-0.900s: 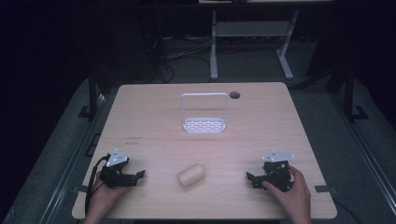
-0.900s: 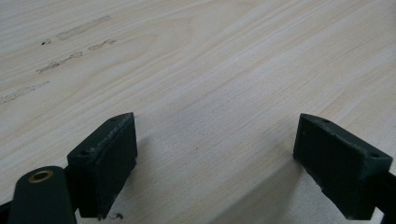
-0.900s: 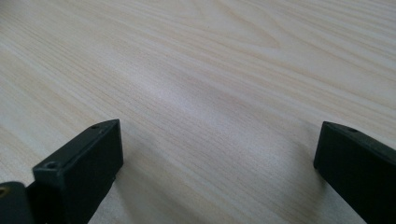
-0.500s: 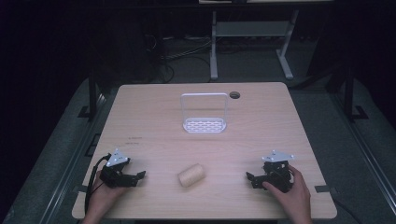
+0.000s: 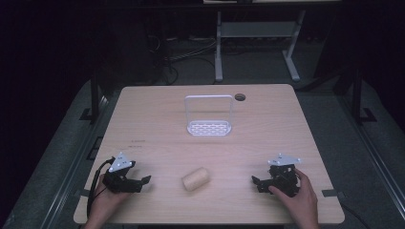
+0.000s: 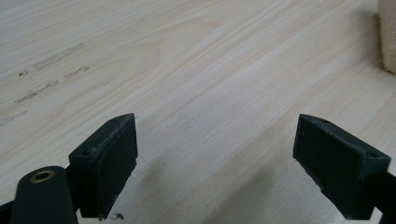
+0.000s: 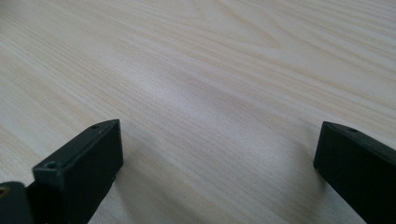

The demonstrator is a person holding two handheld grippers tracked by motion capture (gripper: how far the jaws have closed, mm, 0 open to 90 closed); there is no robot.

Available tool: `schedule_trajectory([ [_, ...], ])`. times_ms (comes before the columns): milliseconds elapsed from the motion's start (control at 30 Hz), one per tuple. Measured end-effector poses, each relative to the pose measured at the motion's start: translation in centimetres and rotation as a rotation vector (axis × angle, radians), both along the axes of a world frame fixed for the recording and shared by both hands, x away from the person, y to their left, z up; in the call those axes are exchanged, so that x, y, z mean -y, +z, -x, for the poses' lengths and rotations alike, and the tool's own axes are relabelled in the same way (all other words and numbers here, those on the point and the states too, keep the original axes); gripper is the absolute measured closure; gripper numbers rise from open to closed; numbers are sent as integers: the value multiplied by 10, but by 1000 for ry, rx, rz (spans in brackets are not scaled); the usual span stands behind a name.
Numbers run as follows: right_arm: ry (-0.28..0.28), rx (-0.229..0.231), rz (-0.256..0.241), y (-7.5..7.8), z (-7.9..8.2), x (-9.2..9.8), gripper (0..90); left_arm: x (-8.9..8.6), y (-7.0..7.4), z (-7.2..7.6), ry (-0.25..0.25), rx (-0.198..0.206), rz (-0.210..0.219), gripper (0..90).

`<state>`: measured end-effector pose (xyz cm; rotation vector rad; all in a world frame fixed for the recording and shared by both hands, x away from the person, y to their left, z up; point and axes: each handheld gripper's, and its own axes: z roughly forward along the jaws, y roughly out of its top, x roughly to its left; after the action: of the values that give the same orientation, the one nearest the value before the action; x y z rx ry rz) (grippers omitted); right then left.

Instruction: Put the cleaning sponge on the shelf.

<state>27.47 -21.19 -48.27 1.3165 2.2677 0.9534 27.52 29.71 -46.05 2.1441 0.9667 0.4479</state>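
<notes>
A pale tan cylinder (image 5: 196, 178) lies on its side near the front middle of the wooden table (image 5: 157, 119); its edge (image 6: 387, 37) appears at the far right of the left gripper view. A white wire rack (image 5: 209, 116) stands upright behind it at the table's centre. My left gripper (image 5: 142, 182) rests on the table at the front left, jaws spread wide and pointing toward the cylinder, with nothing between them (image 6: 217, 158). My right gripper (image 5: 257, 182) rests at the front right, open and facing left, with bare wood between its jaws (image 7: 219, 158).
A dark round hole (image 5: 239, 97) sits in the table near the back edge. A white metal stand (image 5: 253, 33) and cables lie on the dark floor beyond. A hand holds each gripper at the front edge.
The left gripper has slid a little to the left along the front of the table. The right gripper, the cylinder and the rack stay where they were.
</notes>
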Motion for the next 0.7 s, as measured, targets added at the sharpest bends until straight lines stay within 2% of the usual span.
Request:
schedule_trajectory([
  [367,0,0,0,0,0,0,10,10,5,5,-50,1,12,139],
  [700,0,0,0,0,0,0,10,18,7,9,-93,2,6,139],
])
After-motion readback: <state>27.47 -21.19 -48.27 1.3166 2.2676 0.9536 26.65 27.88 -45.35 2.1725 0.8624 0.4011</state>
